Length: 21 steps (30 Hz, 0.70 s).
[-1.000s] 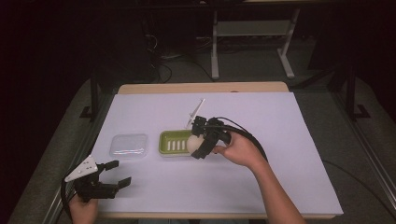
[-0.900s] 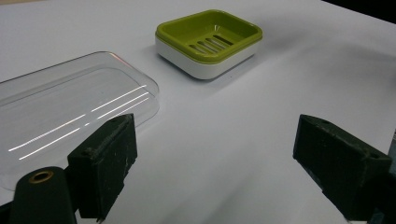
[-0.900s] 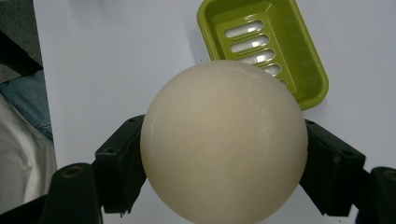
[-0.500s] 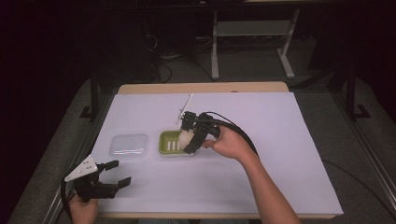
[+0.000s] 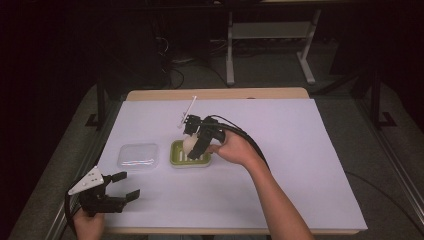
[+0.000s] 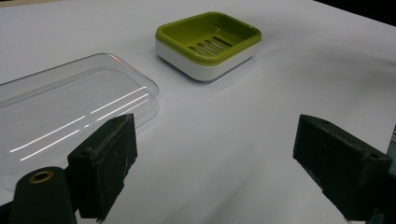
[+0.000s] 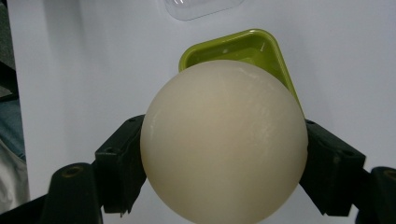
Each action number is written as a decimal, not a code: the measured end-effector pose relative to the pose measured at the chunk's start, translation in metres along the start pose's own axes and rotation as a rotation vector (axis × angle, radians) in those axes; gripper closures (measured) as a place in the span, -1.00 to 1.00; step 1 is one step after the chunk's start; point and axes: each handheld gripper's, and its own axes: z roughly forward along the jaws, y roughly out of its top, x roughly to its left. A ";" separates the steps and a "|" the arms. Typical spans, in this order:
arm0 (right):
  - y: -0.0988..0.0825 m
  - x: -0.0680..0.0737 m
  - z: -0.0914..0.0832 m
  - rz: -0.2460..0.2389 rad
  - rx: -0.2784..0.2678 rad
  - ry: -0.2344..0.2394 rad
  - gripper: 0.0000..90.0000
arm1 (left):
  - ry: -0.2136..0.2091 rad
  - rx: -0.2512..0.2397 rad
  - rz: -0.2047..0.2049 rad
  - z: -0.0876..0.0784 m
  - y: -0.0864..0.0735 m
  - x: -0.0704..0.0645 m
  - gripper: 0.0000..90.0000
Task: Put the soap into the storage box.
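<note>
While the right gripper [image 5: 192, 145] holds the cream soap ball [image 7: 224, 140] above the desk [image 5: 310, 165], the relation that governs the coming move is the one between that ball and the green soap dish [image 7: 275, 51] beyond it. Seen along the right gripper's own jaws, the ball sits squarely between them, the two black pads pressed against its left and right flanks at about its widest girth; the jaws are thus part-closed, stopped by the ball itself. The dish lies straight ahead of the jaws and under the ball, its green rim emerging past the ball's far edge and running down its right side, so that the ball appears to hang over the near part of the dish rather than dead centre. The high view agrees: the ball [image 5: 189, 144] shows over the dish [image 5: 206, 161], which still looks bare in the left gripper view, its slotted floor [image 6: 210, 44] uncovered. A judgement follows: lowering along the line of the jaws, with a small push forward, should seat the ball in the dish. The left gripper [image 5: 122, 186] rests near the front left corner of the desk, jaws wide apart and holding nothing, well away from the dish; the clear lid [image 6: 70, 116] lies just ahead of its left jaw. The right hand [image 5: 235, 149] is plainly the nearer.
</note>
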 end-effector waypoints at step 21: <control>0.008 -0.018 0.032 0.062 0.029 -0.004 -0.47 | 0.000 -0.004 -0.009 0.000 0.000 0.000 -0.71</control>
